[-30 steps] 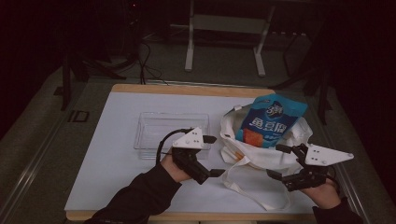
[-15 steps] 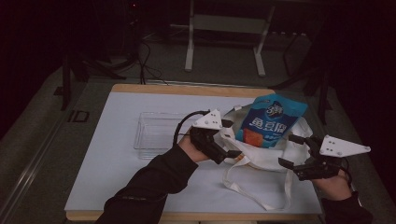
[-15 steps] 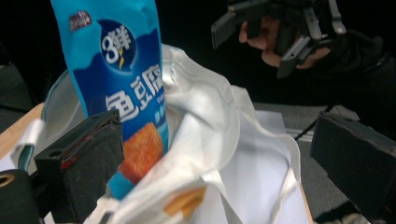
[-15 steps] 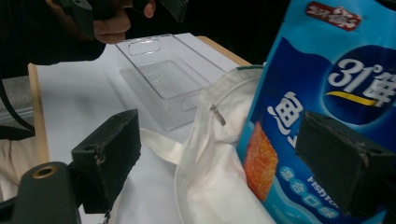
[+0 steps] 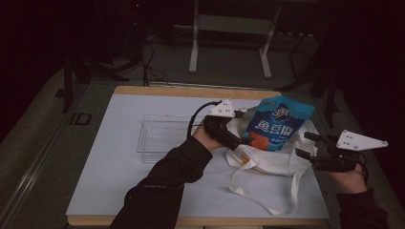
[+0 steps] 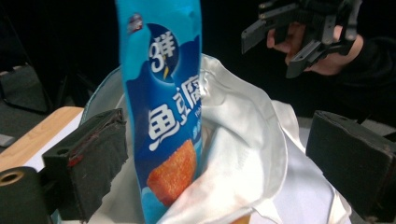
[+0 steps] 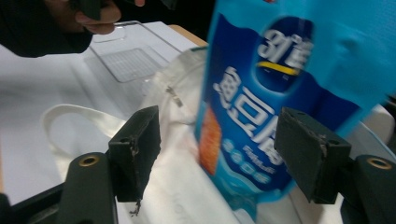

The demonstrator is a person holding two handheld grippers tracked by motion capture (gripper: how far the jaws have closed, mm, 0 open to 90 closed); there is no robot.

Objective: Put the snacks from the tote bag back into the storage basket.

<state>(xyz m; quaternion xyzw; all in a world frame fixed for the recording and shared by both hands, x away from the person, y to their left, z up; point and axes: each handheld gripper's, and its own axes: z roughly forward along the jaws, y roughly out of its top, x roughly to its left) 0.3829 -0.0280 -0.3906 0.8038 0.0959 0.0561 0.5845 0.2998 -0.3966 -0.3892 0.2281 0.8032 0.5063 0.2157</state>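
Your left gripper (image 5: pixel 246 140), fingers wide, faces the glossy blue snack pouch (image 5: pixel 278 122) standing in the limp white cloth tote bag (image 5: pixel 267 160); it's light, slippery, crinkly, so pinch its upper edge, right gripper (image 5: pixel 305 145) also wide.

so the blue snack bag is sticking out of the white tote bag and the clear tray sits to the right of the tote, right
Not quite. The blue snack bag does stick out of the white tote bag, but the clear tray sits to the left of the tote, not the right. The high view shows it, with the left claw reaching across from the tray's side toward the bag.
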